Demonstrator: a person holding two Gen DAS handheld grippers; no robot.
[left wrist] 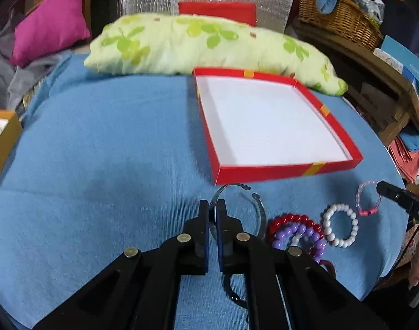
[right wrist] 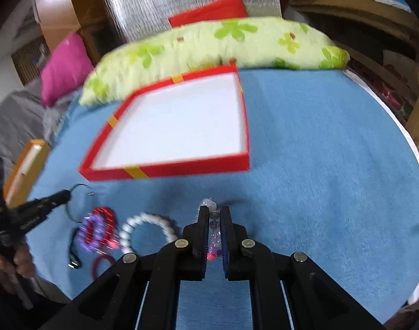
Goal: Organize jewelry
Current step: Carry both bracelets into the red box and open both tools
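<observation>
Already the left gripper (left wrist: 212,209) pinched a thin metal bangle (left wrist: 238,206), stiff, light and slippery, just before the empty red box (left wrist: 286,169); the right gripper (right wrist: 213,217) gripped a clear bead bracelet (right wrist: 213,229), likely stretchy.

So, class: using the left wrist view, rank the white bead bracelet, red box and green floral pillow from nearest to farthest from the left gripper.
From the left gripper:
1. White bead bracelet, on the blue cloth to its right.
2. Red box, ahead and right.
3. Green floral pillow, behind the box at the far edge.
</observation>
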